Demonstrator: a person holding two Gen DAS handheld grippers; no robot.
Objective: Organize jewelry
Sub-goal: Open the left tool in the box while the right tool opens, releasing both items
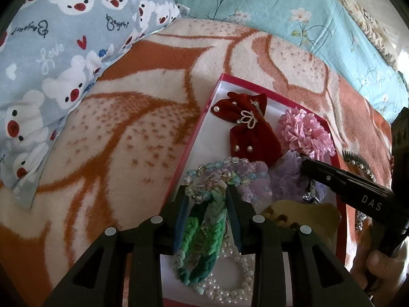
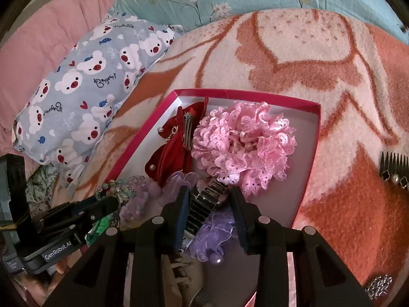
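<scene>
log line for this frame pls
left gripper: around green braid | right gripper: around watch | both over red box

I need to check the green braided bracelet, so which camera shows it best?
The left wrist view: the green braided bracelet lies in full between the left gripper fingers, over the red box. The right wrist view shows only a green scrap behind that gripper.

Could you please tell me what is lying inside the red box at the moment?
Inside the red box: a red velvet bow, pink lace flower, lilac scrunchie, crystal bead bracelets, green braided cord, pearl bracelet and black watch. Whatever lies beneath them is covered.
</scene>
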